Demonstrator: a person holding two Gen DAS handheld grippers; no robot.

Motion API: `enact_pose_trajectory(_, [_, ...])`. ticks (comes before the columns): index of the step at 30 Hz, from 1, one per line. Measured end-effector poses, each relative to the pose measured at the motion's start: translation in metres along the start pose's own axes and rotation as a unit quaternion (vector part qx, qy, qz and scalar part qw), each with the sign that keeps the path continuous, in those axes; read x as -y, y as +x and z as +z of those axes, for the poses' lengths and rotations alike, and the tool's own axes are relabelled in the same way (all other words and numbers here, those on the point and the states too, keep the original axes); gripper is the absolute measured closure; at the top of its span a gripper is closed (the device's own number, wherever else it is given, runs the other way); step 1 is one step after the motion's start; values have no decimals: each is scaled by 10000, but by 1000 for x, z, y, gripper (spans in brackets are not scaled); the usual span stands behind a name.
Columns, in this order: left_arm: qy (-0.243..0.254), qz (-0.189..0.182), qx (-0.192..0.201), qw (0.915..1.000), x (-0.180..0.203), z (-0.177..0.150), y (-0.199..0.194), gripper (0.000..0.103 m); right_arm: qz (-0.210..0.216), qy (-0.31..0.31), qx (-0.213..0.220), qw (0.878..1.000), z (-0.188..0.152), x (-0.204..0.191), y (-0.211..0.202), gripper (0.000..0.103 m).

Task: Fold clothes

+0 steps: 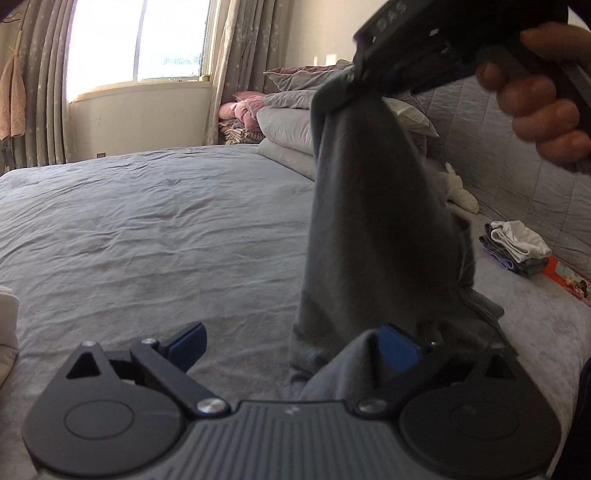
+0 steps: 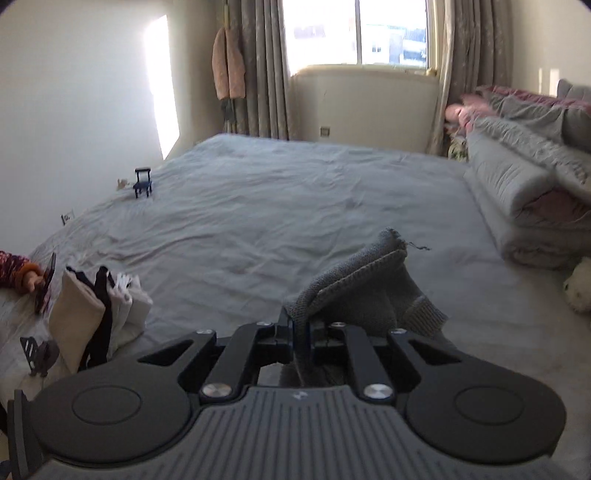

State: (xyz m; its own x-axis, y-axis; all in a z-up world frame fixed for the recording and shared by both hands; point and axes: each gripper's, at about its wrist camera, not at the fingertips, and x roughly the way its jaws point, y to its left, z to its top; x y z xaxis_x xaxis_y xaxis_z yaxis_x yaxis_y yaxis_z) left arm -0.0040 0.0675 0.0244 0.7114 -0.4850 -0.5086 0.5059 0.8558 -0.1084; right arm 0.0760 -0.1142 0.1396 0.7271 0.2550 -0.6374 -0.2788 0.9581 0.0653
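The right gripper (image 2: 301,332), black with blue pads, is clamped tight on a corner of a soft grey knitted piece of clothing (image 2: 354,288). In the right wrist view the ribbed edge of the clothing bunches up just past the fingers, and a loose thread sticks out at its tip. In the left wrist view the same right gripper (image 1: 345,90) is up high, held by a person's hand (image 1: 535,99), and the grey clothing (image 1: 369,229) hangs down from it in a long drape to the bed.

The left gripper (image 1: 295,349) is low and near the bed. Its two blue fingers are spread wide apart. The right-side finger (image 1: 397,349) has a fold of the grey clothing lying over it, but nothing is pinched between the two fingers.

Under both grippers is a wide bed with a wrinkled pale grey sheet (image 1: 147,229). At the left edge in the right wrist view sits a stack of folded cream, white and black clothes (image 2: 96,314). Just past it, a small hand in an orange and red sleeve (image 2: 27,282) holds a dark phone. Farther along that side stands a tiny dark blue toy chair (image 2: 143,182).

On the other side of the bed lies a small pile of folded white and grey clothes (image 1: 517,245), with a fluffy white soft toy (image 1: 460,192) beyond it. Rolled grey quilts and pillows (image 2: 517,192) are stacked farther back. At the far end are a bright window (image 2: 358,31) and long grey curtains (image 2: 264,70).
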Motion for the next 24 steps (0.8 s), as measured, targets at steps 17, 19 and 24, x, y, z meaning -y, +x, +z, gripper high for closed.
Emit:
enact_pose_trajectory(17, [-727, 360, 19, 9967, -23, 5, -2, 1, -723, 282, -354, 9964, -112, 86, 30, 49])
enact_pose_trajectory(19, [-795, 353, 8, 9962, -25, 5, 0, 1, -729, 364, -756, 9938, -138, 99, 42, 48])
enact_pose_trajectory(24, [-939, 415, 43, 9947, -29, 7, 3, 1, -634, -710, -1058, 9898, -192, 76, 40, 77])
